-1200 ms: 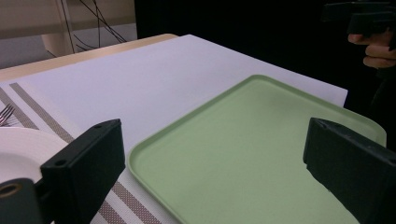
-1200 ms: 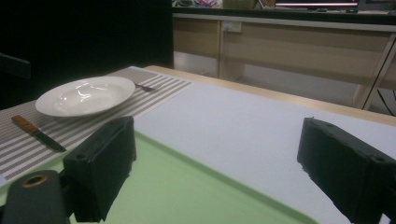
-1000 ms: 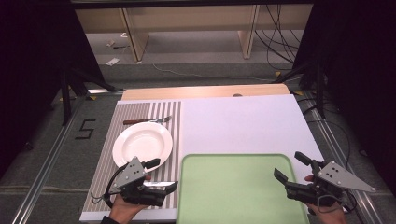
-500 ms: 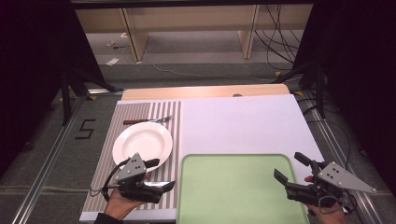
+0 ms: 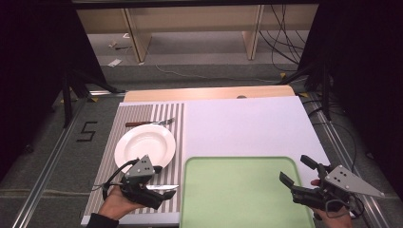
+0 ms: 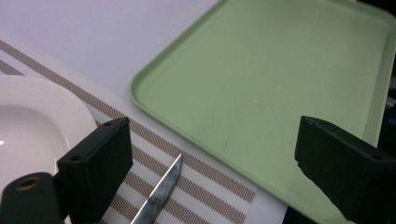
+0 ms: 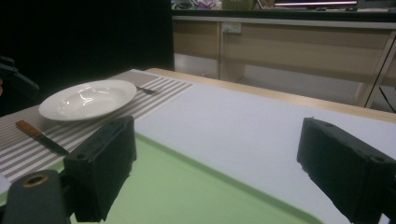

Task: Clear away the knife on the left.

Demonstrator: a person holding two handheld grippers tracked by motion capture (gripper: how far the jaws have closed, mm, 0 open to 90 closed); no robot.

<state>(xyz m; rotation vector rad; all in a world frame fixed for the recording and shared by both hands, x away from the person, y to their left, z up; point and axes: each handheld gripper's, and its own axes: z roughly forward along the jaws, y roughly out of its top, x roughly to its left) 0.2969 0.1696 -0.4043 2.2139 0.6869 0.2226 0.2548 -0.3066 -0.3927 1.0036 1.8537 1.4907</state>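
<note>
The left gripper [image 5: 164,190] hovers with jaws spread wide over the striped mat [image 5: 142,116], gripping nothing; a knife [image 6: 156,196] lies on the mat between its jaws, just near of the white plate [image 5: 145,145]. The right gripper [image 5: 297,172], also wide open and empty, hangs over the green tray's [image 5: 237,199] right edge.

grey floor [image 5: 199,61], wooden shelving [image 5: 190,19], dark walls.

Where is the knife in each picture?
High view: the knife lies on the striped mat, under the left gripper.
Left gripper view: knife at bottom, beside the left jaw.
Right gripper view: knife at far left.
Shared landmark: the plate beside it.
</note>
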